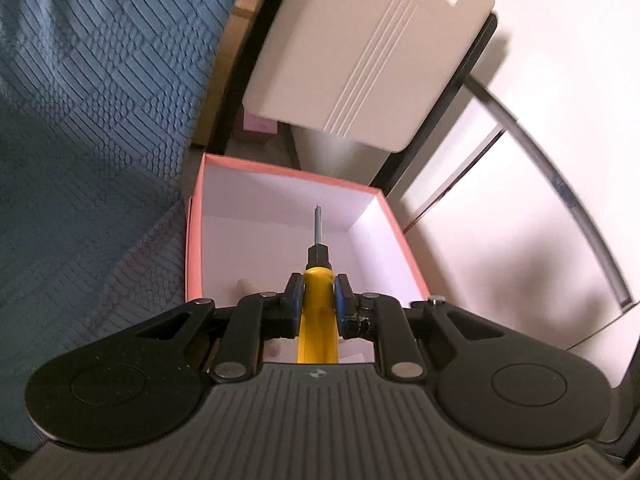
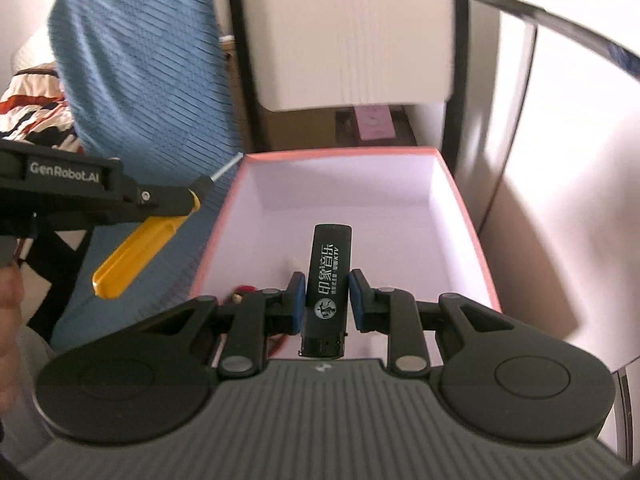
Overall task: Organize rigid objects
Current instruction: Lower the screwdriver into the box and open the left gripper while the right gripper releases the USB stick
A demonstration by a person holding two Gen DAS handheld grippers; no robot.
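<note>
A yellow-handled screwdriver is clamped between the blue pads of the left gripper, its black collar and thin metal shaft pointing forward over the open pink box. From the right wrist view the same screwdriver hangs tilted just outside the box's left wall, tip up toward the far left corner, handle end slanting down and away, and the left gripper closes on it near the collar. Over the box, the right gripper has a black lighter with white printing between its pads; the left pad touches the lighter's side, while a thin gap shows at the right pad, so I cannot tell how firmly it is gripped. The box is white inside with a pink rim. At its near edge lie a few small things mostly hidden behind the grippers: something pale, a small red piece and a bit of white. Blue textured fabric lies along the box's left side; a beige ribbed panel stands beyond its far edge.
</note>
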